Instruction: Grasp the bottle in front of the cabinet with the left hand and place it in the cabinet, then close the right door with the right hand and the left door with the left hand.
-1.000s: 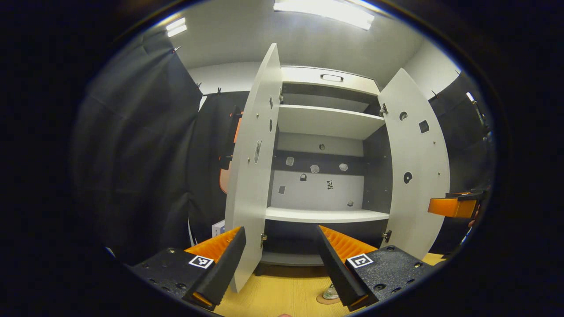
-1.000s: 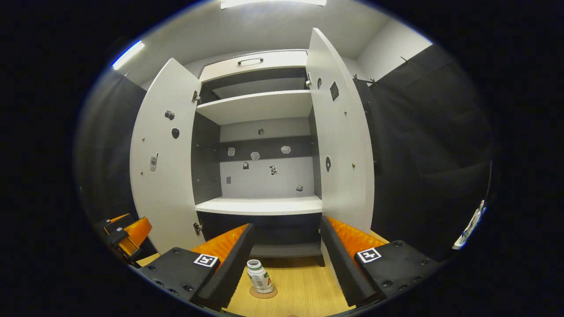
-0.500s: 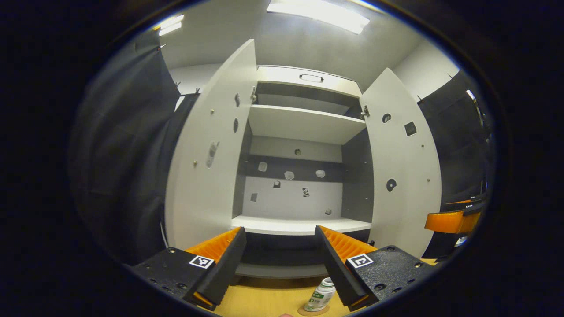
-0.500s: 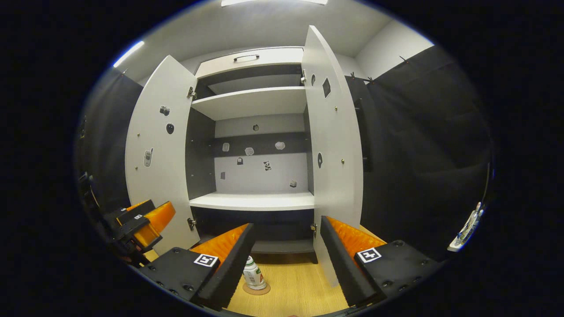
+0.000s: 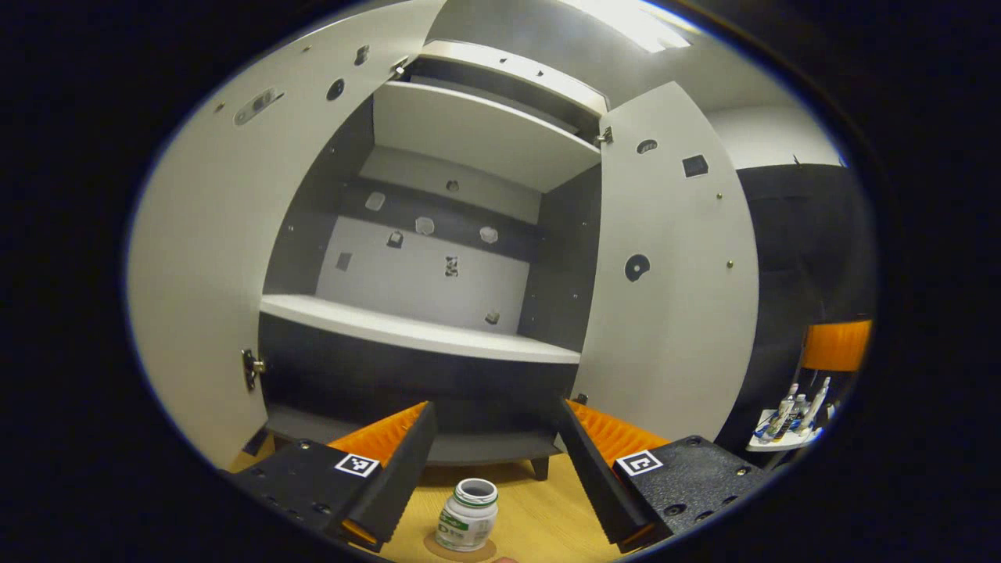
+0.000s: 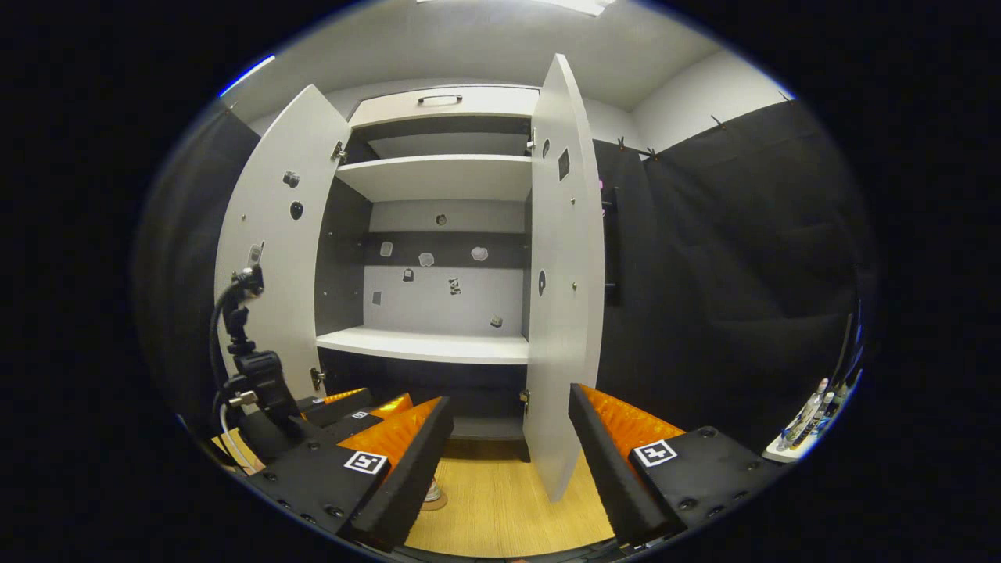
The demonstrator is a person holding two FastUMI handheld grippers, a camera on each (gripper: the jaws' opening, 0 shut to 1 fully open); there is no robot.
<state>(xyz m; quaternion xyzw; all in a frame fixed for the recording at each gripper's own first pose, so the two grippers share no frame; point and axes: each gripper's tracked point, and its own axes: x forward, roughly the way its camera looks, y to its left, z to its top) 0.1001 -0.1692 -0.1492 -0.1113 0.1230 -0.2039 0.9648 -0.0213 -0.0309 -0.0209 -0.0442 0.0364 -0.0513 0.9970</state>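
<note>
The small white plastic bottle [image 5: 467, 514] with a green label stands upright on a round brown mat on the light wooden counter [image 5: 539, 524], just in front of the tall white cabinet [image 5: 407, 328]. In the left gripper view, the left tool [image 5: 489, 500] is wide open and holds nothing, and the bottle sits between its 2 fingers without touching them. Both cabinet doors are open: the left door [image 5: 203, 258] swings out on one side and the right door [image 5: 672, 281] on the other. The white middle shelf [image 5: 407, 328] inside is bare. In the right gripper view, the right tool [image 6: 512, 500] is also wide open and holds nothing. It points at the right door [image 6: 559, 313], whose edge faces it. The left tool [image 6: 344, 410] shows low on the left side there, near the left door [image 6: 274, 258]. A little of the bottle [image 6: 432, 493] peeks out beside the right tool's finger [image 6: 407, 469].
</note>
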